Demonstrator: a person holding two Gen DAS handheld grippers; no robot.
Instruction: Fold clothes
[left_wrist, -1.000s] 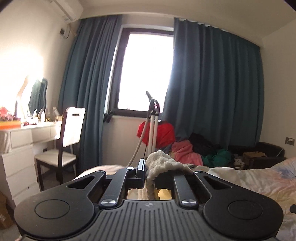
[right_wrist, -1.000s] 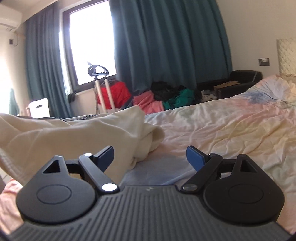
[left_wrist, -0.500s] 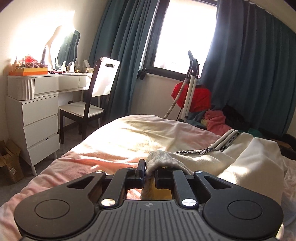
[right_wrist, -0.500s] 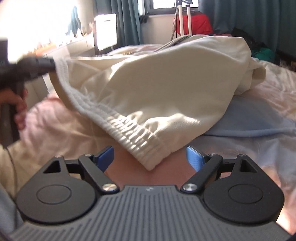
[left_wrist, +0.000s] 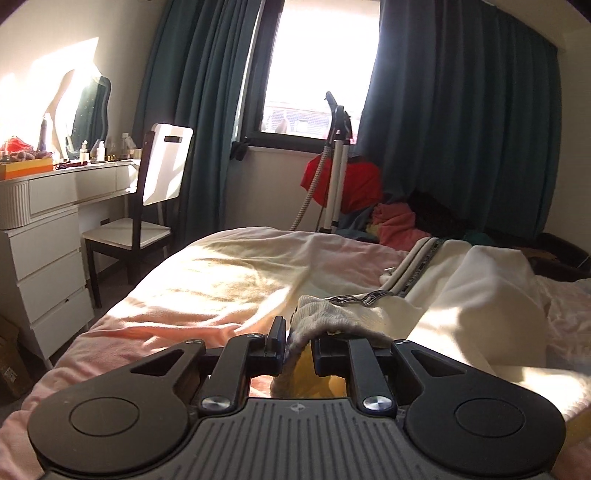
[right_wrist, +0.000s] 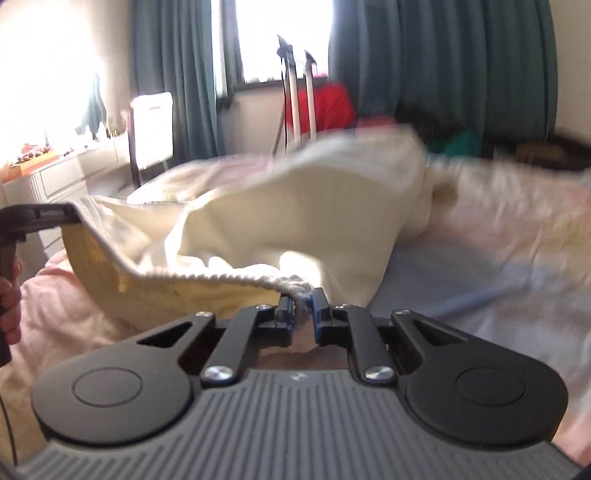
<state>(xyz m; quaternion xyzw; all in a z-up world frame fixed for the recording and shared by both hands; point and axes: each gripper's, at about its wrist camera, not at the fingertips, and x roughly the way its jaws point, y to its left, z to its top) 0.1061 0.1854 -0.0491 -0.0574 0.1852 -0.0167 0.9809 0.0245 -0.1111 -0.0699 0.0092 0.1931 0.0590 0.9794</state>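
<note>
A cream garment with a ribbed elastic waistband (left_wrist: 476, 310) lies on the bed, a dark patterned stripe running along it. My left gripper (left_wrist: 298, 341) is shut on one end of the waistband. My right gripper (right_wrist: 303, 312) is shut on the other end of the waistband (right_wrist: 229, 275). In the right wrist view the left gripper (right_wrist: 44, 216) shows at the left edge, holding the band, which hangs stretched between the two grippers above the bed. The rest of the garment (right_wrist: 314, 206) trails back over the sheet.
The bed (left_wrist: 221, 291) has a pink and pale sheet. A white dresser (left_wrist: 44, 229) and a chair (left_wrist: 147, 206) stand left of it. A clothes pile (left_wrist: 391, 221) and a steamer pole (left_wrist: 338, 166) stand by the window with teal curtains.
My right gripper has moved onto the waistband end and shut on it; it was open before. My left gripper has lowered the held waistband towards the bed.
</note>
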